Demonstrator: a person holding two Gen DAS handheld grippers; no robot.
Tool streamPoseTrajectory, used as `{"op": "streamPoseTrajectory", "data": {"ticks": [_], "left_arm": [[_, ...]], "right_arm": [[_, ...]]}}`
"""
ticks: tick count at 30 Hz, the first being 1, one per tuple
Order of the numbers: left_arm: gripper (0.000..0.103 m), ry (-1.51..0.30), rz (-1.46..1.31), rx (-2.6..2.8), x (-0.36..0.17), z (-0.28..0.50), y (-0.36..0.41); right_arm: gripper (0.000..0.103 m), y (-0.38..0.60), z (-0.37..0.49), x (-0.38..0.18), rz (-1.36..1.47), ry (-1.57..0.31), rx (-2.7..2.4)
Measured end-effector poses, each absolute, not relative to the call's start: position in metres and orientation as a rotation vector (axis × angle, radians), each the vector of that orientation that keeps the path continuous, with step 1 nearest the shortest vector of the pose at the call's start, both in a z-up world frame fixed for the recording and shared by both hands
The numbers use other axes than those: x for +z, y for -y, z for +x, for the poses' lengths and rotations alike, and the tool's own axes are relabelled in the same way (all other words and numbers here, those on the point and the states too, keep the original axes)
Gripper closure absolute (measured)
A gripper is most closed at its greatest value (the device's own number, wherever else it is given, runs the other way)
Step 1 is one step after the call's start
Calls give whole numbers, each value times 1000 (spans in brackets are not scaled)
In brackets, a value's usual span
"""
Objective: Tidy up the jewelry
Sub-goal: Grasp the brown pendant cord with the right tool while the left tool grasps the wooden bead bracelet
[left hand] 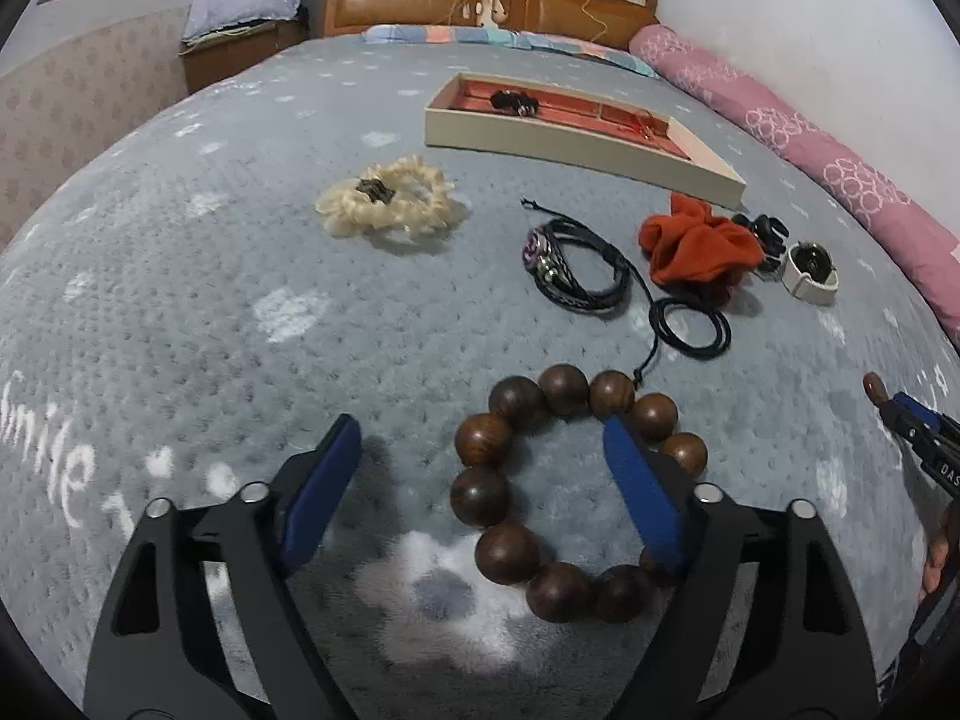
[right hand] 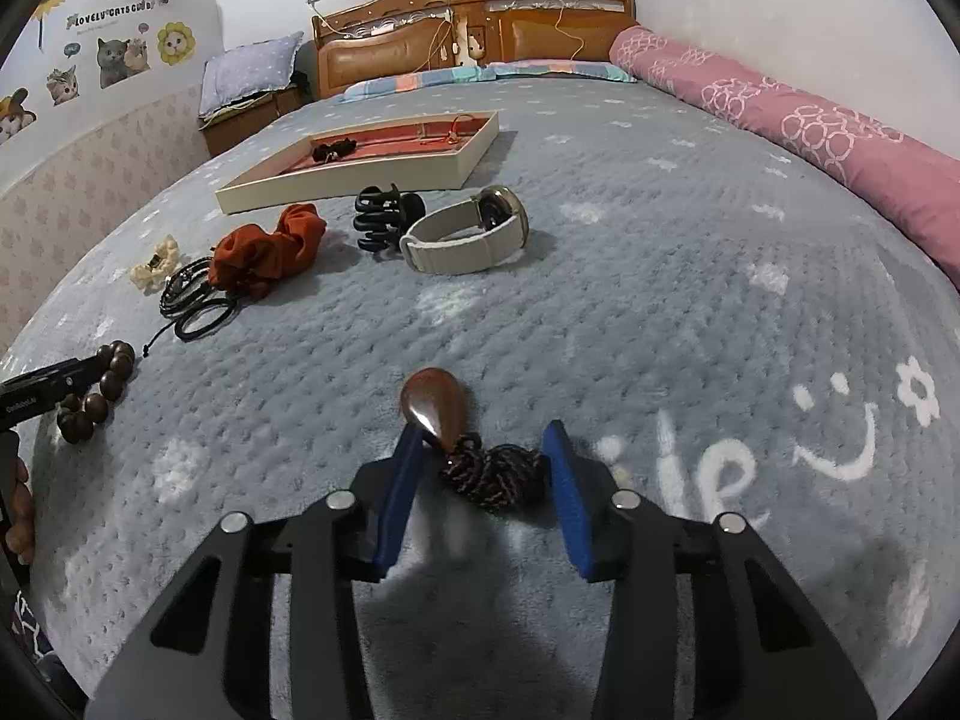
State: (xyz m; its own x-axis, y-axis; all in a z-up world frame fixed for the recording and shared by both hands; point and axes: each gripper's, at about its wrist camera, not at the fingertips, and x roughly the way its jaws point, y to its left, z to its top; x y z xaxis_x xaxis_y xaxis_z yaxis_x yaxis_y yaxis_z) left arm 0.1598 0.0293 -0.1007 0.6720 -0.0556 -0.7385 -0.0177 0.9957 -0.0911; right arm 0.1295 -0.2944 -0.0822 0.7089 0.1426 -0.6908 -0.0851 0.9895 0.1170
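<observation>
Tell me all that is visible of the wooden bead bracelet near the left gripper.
The wooden bead bracelet is a ring of large, round, glossy dark-brown beads, lying flat on the grey blanket. The left gripper straddles its left side: one blue finger stands inside the ring, the other outside. The pads do not press on it.

- The left gripper [left hand: 480, 438] has black angular arms with cut-out slots, and round silver screws at the joints.
- Its fingers [left hand: 645, 495] carry flat blue pads.
- The right gripper [right hand: 483, 453] is built alike: black frame, silver screws, blue pads [right hand: 567, 498].
- White lettering, too small to read, marks each gripper's black side.
</observation>
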Motion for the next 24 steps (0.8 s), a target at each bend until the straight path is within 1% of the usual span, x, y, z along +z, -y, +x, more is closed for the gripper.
{"op": "streamPoseTrajectory", "data": {"ticks": [6, 8, 13, 18, 22, 24], "left_arm": [[26, -845, -81, -33, -102, 161, -26], [26, -853, -76, -34, -104, 162, -25], [27, -859, -77, -37, -104, 163, -25], [35, -859, -106, -43, -104, 162, -30], [39, -858, -119, -35, -105, 161, -33], [44, -858, -107, -31, -105, 161, -31]], "right_arm": [[63, 292, 129, -84, 62, -784, 125], [67, 291, 129, -84, 58, -779, 128], [68, 289, 129, -83, 53, -776, 132], [70, 289, 128, -83, 48, -773, 133], [71, 289, 127, -83, 45, -769, 137], [72, 289, 127, -82, 44, -767, 138]]}}
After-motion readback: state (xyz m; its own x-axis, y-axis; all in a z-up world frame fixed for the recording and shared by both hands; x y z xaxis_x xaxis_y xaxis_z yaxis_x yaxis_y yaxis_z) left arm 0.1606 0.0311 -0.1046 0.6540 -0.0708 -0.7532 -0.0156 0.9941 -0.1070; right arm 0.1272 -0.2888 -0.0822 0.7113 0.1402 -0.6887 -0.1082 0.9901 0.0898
